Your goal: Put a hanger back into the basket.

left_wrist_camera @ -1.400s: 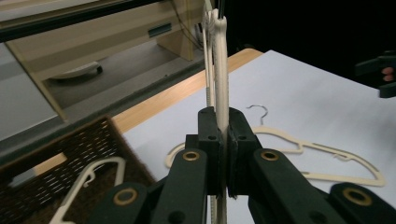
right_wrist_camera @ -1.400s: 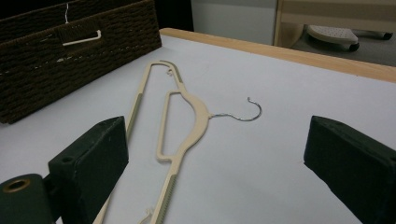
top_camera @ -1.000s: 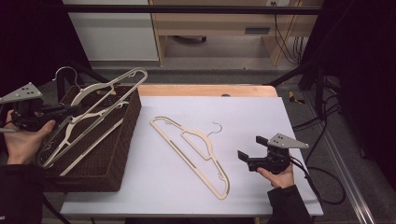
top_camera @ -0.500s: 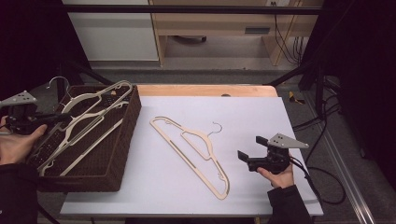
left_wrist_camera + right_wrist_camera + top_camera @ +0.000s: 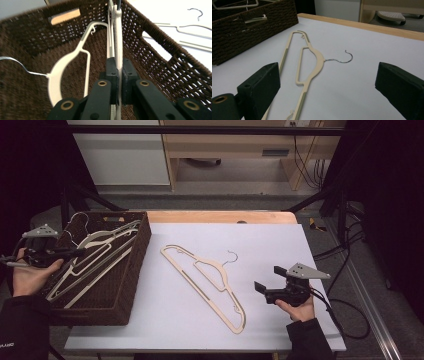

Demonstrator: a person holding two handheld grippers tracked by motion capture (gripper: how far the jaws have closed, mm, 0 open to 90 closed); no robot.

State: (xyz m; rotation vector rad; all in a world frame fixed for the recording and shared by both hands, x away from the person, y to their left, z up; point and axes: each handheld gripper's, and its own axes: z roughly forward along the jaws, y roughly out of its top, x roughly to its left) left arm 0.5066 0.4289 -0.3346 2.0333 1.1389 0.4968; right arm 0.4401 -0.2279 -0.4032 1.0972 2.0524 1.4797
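Left gripper view: left gripper (image 5: 117, 82) clamped on a cream hanger (image 5: 117, 37) inside the wicker basket (image 5: 172, 62), lift-out step underway; next, raise it clear of the rim toward the table (image 5: 300, 250), where the right gripper (image 5: 265, 286) waits agape beside a second hanger (image 5: 210, 285).

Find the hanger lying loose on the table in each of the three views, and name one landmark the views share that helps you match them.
High view: the hanger lies mid-table, slanting from upper left to lower right, hook toward the right.
Left gripper view: part of it shows at the top right, beyond the basket wall.
Right gripper view: it lies centre-left between the open jaws, hook pointing right.
Shared landmark: the basket, left of the hanger.
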